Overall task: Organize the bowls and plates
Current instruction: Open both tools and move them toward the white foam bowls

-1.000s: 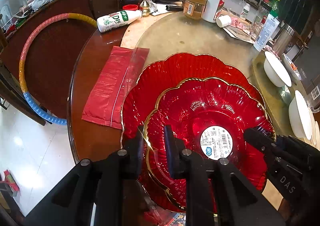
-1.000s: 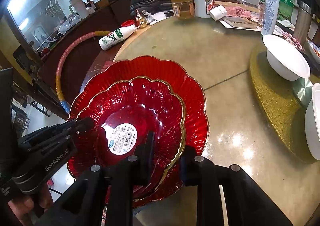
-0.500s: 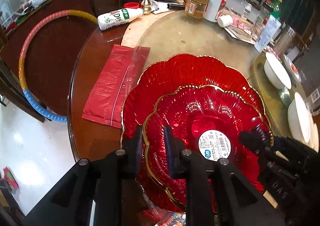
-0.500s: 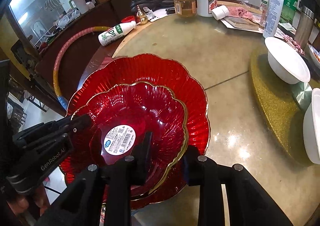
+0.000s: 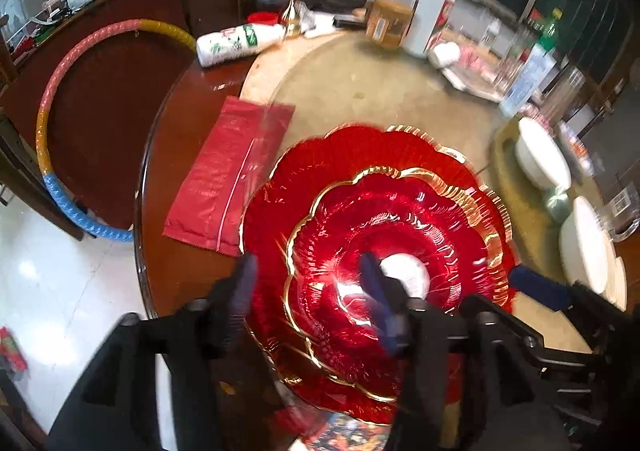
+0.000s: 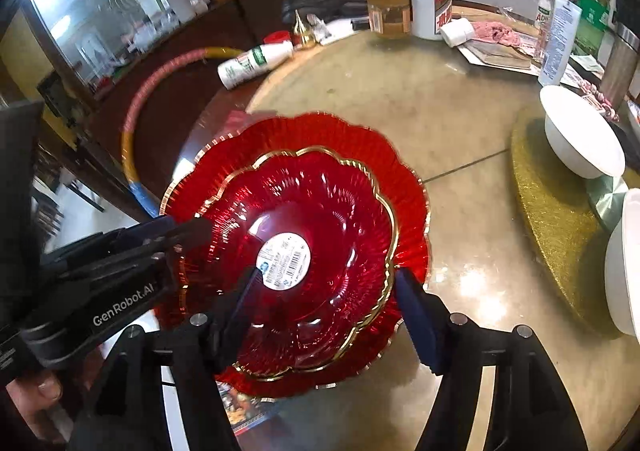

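I've got both grippers spread apart now. My left gripper [image 5: 308, 291] has its jaws wide, straddling the left rim of the smaller red plate [image 5: 384, 235] without pinching it, and my right gripper [image 6: 332, 303] is just as open, one finger over the plate's inside and the other outside its right rim. Neither is clamped on anything.

The smaller red plate sits nested inside the larger red plate [image 5: 360, 147], label side up, and the pair rests at the near edge of the table [image 6: 460, 123], overhanging it slightly toward me. The left view is smeared, so I can't say whether the two rims are perfectly centred; in the right view the smaller one looks shifted a little toward the near side.

As I judge it, the red plates are done: stacked and let go. What's left is on the right side of the table, where a white bowl [image 6: 580, 135] stands on a gold mat [image 6: 540, 219], with a second white bowl [image 6: 624, 267] at the right edge of the frame, just beside it and apart from it. They aren't stacked yet, so I'd expect those to be next.

The red bag [image 5: 228, 175] lies flat on the table's left part, touching or nearly touching the larger plate's rim
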Available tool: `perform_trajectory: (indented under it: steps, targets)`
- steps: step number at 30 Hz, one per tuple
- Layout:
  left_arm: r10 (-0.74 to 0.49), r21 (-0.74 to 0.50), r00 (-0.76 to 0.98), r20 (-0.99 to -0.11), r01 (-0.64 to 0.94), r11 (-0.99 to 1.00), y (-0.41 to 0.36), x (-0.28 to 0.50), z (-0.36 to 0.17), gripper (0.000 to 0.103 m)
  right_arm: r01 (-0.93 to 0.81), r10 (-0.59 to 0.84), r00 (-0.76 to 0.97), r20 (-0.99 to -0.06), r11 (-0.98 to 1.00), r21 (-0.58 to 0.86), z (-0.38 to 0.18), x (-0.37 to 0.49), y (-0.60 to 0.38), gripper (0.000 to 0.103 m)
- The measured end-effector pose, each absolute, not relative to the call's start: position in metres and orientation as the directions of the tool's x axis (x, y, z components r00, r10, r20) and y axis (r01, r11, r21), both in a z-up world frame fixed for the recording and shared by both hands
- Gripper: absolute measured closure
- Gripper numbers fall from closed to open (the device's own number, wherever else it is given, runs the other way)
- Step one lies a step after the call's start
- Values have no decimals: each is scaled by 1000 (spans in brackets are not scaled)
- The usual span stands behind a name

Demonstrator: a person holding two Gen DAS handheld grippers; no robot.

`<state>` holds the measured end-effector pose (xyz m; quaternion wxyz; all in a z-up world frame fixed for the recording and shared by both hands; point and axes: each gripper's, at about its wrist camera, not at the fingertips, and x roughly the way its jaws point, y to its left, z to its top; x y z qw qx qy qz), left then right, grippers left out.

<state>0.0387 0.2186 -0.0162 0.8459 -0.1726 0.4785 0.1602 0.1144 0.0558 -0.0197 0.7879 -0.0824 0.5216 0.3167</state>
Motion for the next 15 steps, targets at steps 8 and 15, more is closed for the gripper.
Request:
perform_trajectory:
  steps: [8, 15]
  targets:
    - [60, -266, 629, -775, -411, 872, 190, 27, 15, 26, -458, 627, 218, -748, 743, 489, -7, 121, -14, 21]
    - [-9, -229, 674, -739, -239, 944, 121, 46, 27, 21, -326, 688, 321, -651, 725, 606, 2, 130, -90, 20]
